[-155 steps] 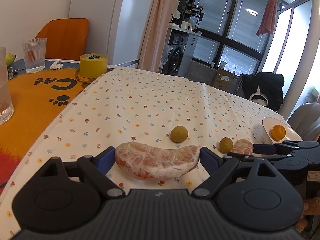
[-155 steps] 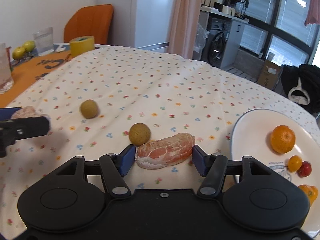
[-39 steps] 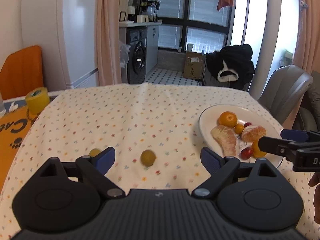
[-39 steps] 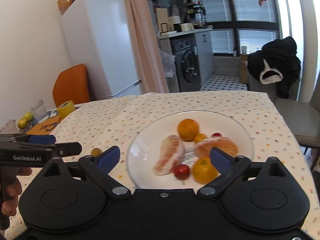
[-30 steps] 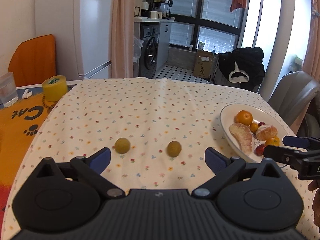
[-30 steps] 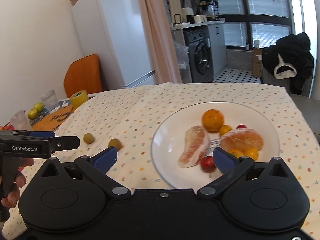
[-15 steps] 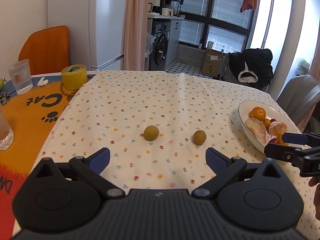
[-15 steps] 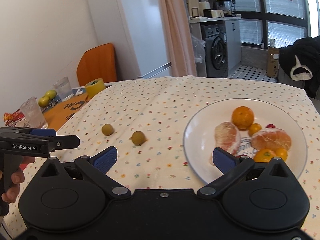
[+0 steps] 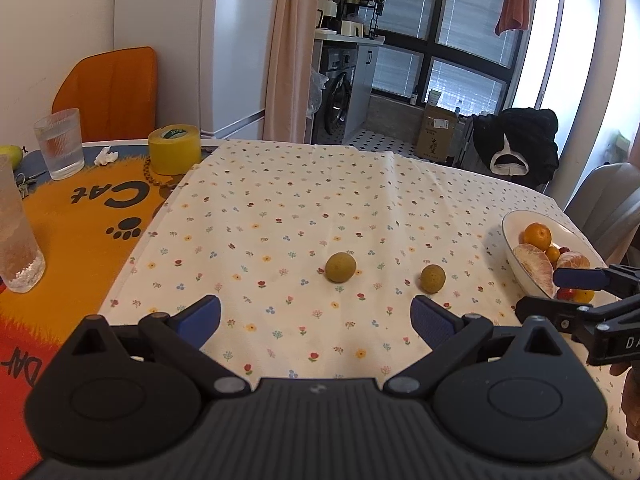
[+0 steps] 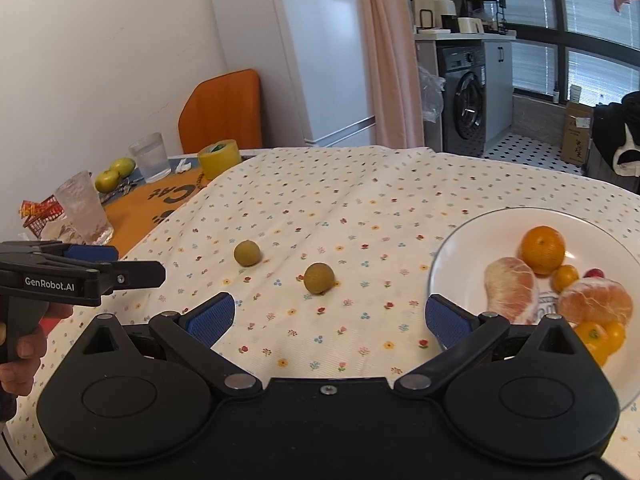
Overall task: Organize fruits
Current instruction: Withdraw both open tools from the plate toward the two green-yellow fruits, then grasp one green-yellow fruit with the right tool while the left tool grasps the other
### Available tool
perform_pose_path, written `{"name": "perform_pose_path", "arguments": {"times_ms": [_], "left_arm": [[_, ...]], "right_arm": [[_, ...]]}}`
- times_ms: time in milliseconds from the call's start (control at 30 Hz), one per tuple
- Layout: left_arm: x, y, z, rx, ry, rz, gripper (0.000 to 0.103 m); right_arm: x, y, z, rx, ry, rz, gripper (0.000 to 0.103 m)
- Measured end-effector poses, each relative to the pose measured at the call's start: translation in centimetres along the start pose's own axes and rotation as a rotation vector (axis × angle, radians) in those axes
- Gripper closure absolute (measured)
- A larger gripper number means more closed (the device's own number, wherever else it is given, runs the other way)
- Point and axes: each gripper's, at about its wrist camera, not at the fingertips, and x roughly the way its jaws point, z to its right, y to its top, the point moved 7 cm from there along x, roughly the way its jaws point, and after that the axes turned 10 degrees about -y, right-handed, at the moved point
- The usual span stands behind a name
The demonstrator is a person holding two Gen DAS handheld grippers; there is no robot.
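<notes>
We hold both the left tongs (image 9: pixel 316 316) and right tongs (image 10: pixel 327 314) wide apart, gripping nothing. Two brownish fruits (image 9: pixel 340 267) (image 9: pixel 433 278) lie on the floral surface (image 9: pixel 280 208); a white plate (image 10: pixel 460 240) at right holds citrus.

Both grippers are matte black plastic w/ blue ribbed pads: left gripper (image 9: pixel 316 316) has a ridged grey-black body, two round raised discs, silver pivot screws and a small logo at centre; right gripper (image 10: pixel 328 314) has the same build but a smooth body w/ one centre screw. Seen from the side, the left one carries white "GenRobot.AI" lettering on a pistol-style grip held by a hand (image 10: pixel 18 354), no sleeve visible
</notes>
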Motion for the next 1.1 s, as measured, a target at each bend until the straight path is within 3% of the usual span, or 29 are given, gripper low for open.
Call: {"name": "perform_pose_path", "arguments": {"times_ms": [233, 533, 867, 1067, 1100], "left_arm": [[1.2, 0.3, -0.2, -0.01, -0.002, 0.003, 0.005], [3.3, 0.6, -0.7, -0.026, -0.013, -0.011, 0.015], [5.2, 0.3, -1.6, -0.049, -0.02, -0.043, 0.026], [6.2, 0.3, -1.9, -0.055, -0.021, -0.052, 0.028], [6.4, 0.3, -1.8, -0.054, -0.022, -0.053, 0.028]], "right_arm": [[1.7, 0.5, -1.0, -0.045, 0.028, -0.023, 0.018], [4.6, 0.9, -2.3, -0.079, 0.049, -0.065, 0.039], [7.5, 1.0, -2.8, -0.089, 0.041, -0.101, 0.046], [9.0, 0.8, -3.0, -0.088, 0.036, -0.123, 0.059], [9.2, 0.7, -3.1, -0.094, 0.032, -0.125, 0.066]]}}
